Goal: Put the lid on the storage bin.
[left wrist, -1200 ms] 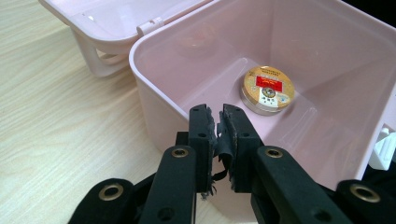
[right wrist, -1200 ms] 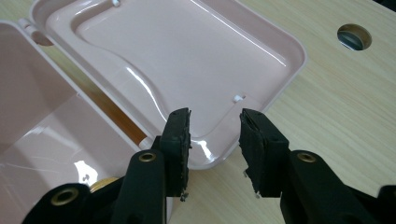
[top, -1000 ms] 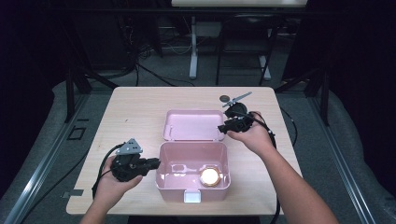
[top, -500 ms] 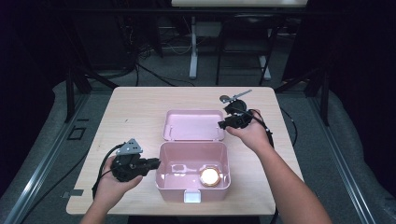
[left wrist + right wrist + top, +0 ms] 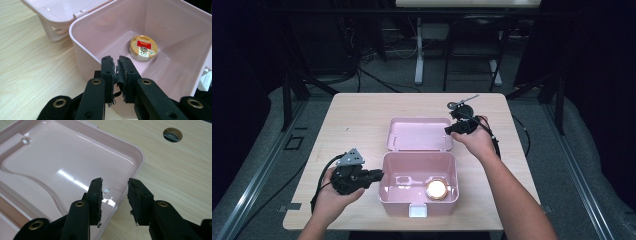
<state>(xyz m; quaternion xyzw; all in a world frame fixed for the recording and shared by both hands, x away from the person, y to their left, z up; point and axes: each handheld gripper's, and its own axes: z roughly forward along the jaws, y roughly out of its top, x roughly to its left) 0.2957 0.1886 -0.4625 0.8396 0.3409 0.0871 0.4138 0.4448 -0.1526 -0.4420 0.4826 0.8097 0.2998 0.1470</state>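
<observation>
An open pink box (image 5: 387, 192) stands near the table's front edge, its lid (image 5: 412, 135) folded back flat behind it. A round gold tin (image 5: 436, 188) lies on the box floor; it has a red label (image 5: 143, 47). My left gripper (image 5: 379, 174) is at the box's left wall. Its jaws are nearly together on the wall's rim (image 5: 82, 48), one outside and one inside (image 5: 117, 61). My right gripper (image 5: 448, 131) is at the lid's right edge. It stands open (image 5: 115, 183), with the lid's corner rim (image 5: 136, 157) running between the jaws, and the pads are off it.
A round hole (image 5: 172, 134) in the tabletop lies just beyond the lid's far right corner, with a thin silvery rod (image 5: 469, 99) by it. The box has a white latch (image 5: 418, 211) at its front. Bare wood (image 5: 352, 120) spreads left of the lid.
My right hand has come slightly down and in toward the lid's right edge. The left hand and the box have stayed put.
</observation>
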